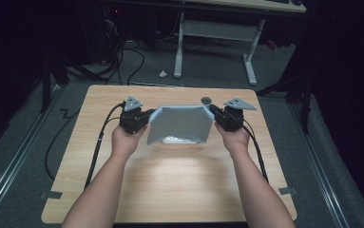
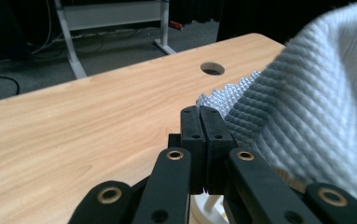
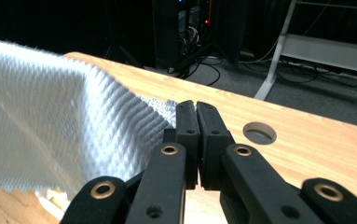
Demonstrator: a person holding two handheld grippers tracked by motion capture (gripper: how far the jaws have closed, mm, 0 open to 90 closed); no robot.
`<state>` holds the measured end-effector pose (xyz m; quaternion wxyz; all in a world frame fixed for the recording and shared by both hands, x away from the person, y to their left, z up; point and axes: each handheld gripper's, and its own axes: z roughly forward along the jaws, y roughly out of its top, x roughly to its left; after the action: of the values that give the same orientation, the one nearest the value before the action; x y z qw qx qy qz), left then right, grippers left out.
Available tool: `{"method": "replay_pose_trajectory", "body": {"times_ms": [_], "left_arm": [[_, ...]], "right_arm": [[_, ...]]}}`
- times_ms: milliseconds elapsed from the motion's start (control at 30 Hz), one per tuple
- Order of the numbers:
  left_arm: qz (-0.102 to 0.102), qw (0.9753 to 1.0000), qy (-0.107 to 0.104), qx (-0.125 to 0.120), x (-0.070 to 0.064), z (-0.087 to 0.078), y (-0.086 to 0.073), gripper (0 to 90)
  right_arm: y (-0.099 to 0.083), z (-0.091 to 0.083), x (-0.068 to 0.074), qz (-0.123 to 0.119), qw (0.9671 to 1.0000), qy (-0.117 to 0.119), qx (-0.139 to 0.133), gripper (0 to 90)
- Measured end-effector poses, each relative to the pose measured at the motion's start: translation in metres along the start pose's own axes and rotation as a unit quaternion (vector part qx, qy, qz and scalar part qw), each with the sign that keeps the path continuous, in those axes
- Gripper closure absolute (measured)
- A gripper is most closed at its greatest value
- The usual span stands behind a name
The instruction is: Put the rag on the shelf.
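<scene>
A grey-white waffle-weave cloth (image 1: 180, 124) hangs stretched above the wooden table (image 1: 170, 180), held by its two top corners. My left gripper (image 1: 147, 115) is shut on the cloth's left corner; in the left gripper view the jaws (image 2: 199, 111) are pressed together with the cloth (image 2: 306, 112) spreading off to the right. My right gripper (image 1: 214, 114) is shut on the right corner; in the right gripper view its jaws (image 3: 196, 106) pinch the cloth (image 3: 55, 130), which spreads to the left. The cloth's lower edge touches the tabletop.
A round cable hole (image 1: 206, 100) sits in the table near its far edge, just behind the cloth. Beyond the table stand a white desk frame (image 1: 215, 35) and cables on the dark floor. Bare tabletop lies in front of the cloth.
</scene>
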<state>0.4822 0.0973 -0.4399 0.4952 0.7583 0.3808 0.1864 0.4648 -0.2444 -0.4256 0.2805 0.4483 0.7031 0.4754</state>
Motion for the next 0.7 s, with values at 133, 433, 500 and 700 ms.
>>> {"method": "replay_pose_trajectory", "body": {"times_ms": [133, 433, 500, 700], "left_arm": [[-0.004, 1.0, -0.007, 0.004, -0.003, 0.002, -0.007, 89.0], [-0.012, 0.9997, -0.018, 0.012, -0.005, 0.008, -0.024, 88.9], [-0.017, 0.9996, -0.019, 0.013, -0.003, 0.009, -0.028, 88.9], [-0.023, 0.9993, -0.018, 0.021, -0.002, 0.011, -0.036, 88.6]], "right_arm": [[-0.005, 0.001, 0.004, -0.006, 1.0, 0.001, 0.006, 89.5], [-0.021, 0.004, 0.003, 0.002, 0.9999, 0.001, 0.016, 89.5], [-0.025, 0.004, 0.001, 0.001, 0.9999, 0.001, 0.014, 89.4], [-0.038, 0.007, 0.0, 0.011, 0.9996, 0.003, 0.027, 89.3]]}}
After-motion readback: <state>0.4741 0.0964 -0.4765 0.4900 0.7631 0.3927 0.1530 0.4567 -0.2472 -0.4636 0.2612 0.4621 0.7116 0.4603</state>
